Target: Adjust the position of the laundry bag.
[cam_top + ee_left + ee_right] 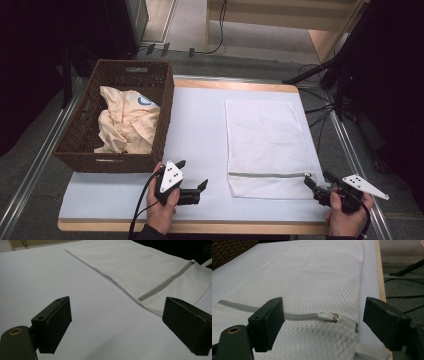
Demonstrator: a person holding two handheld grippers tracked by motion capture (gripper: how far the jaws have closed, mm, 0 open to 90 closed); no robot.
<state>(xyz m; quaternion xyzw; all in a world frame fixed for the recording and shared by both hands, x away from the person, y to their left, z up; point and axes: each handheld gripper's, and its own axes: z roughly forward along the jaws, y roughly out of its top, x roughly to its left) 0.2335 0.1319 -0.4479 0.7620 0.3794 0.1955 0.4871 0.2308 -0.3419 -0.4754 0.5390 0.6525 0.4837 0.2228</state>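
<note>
Flat on the white table [200, 125]: a mesh laundry bag [265, 145] (grey zipper [294, 316] shut, pull [328, 315] near its right end). Poised at its near corners, wide open and empty: left gripper [192, 175], right gripper [316, 178]. Half hidden in a woven basket [162, 120]: crumpled cream cloth [125, 125].

Two black grippers, the left gripper [192, 186] and right gripper [316, 184], carry grey three-cornered plates dotted with holes. A black cable [140, 205] trails at lower left. Each jaw is a flat rectangular block.
</note>
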